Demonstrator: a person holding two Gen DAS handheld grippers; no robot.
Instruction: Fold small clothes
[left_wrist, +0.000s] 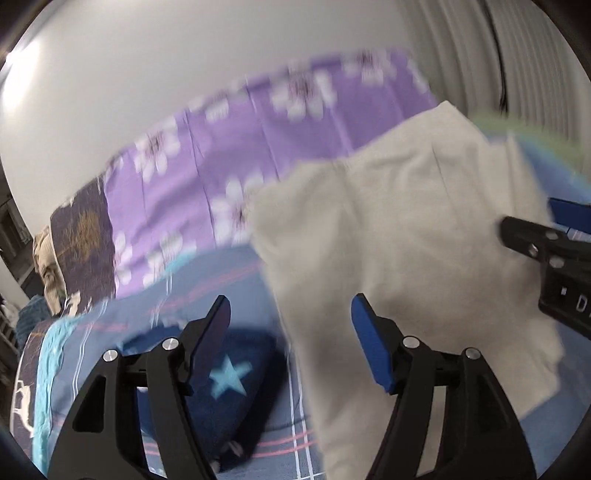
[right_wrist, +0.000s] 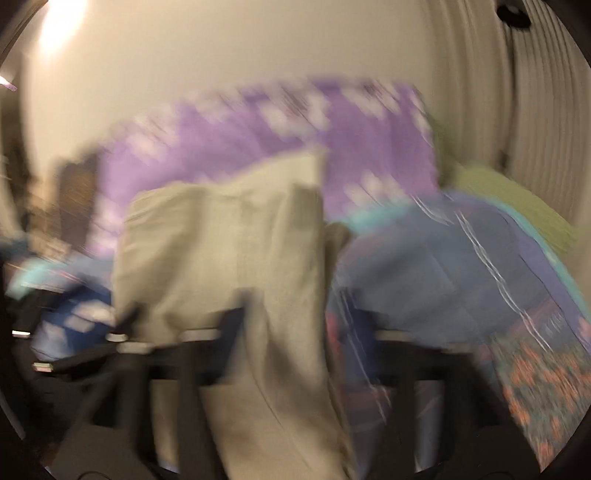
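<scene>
Left gripper (left_wrist: 291, 332) stands wide, pads clear of the cream garment (left_wrist: 399, 229), which lies just ahead on the bedspread (left_wrist: 192, 295). Right gripper (right_wrist: 295, 332) is blurred; garment drapes between its jaws, grip unclear. Step: releasing a fold. Next: re-grip an edge squarely.

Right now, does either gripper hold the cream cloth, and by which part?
The left gripper is open and grips nothing; the cream cloth lies loose between its fingers. For the right gripper, blur hides any hold.
</scene>
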